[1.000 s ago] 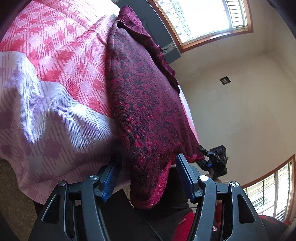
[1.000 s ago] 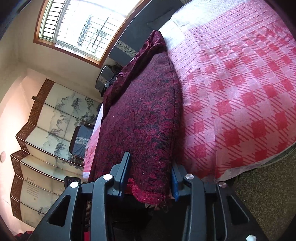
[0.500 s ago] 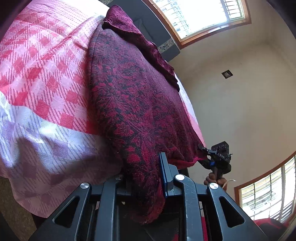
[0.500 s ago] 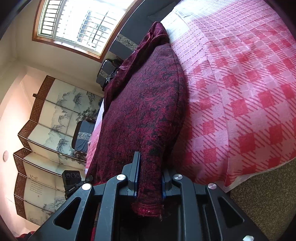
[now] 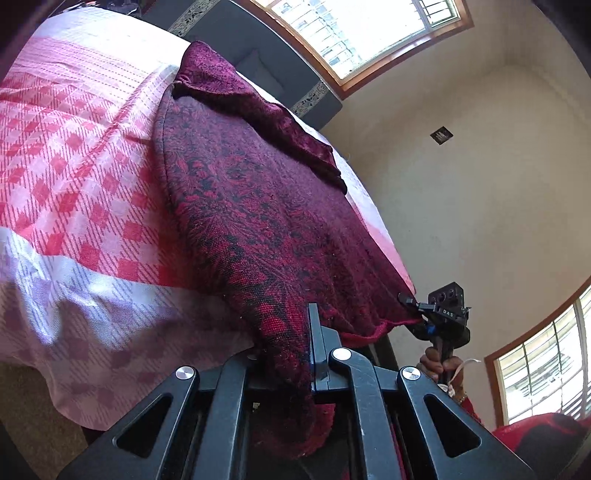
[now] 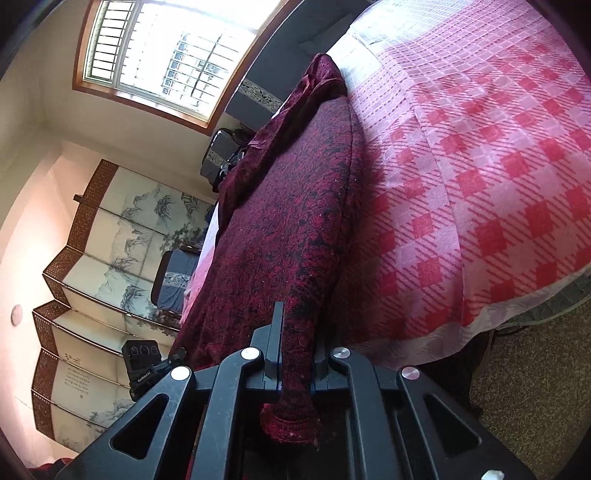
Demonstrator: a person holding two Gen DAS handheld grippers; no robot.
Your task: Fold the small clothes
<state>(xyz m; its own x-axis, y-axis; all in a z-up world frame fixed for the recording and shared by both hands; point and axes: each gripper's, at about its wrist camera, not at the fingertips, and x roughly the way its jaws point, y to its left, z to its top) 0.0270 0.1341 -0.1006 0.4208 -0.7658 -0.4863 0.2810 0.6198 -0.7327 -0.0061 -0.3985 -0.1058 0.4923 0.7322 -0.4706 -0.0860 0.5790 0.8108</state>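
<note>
Both the left gripper (image 5: 295,354) and right gripper (image 6: 297,354) clamp the near hem corners of the soft, limp red cloth (image 5: 258,206); it likely sags

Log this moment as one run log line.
left gripper: shut on garment | right gripper: shut on garment | jaws just closed | bed: garment lying

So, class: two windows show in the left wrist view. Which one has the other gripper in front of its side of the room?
The lower right window: the right gripper, clamped on the dark red garment, sits just beside it. The top window is above the headboard.
</note>
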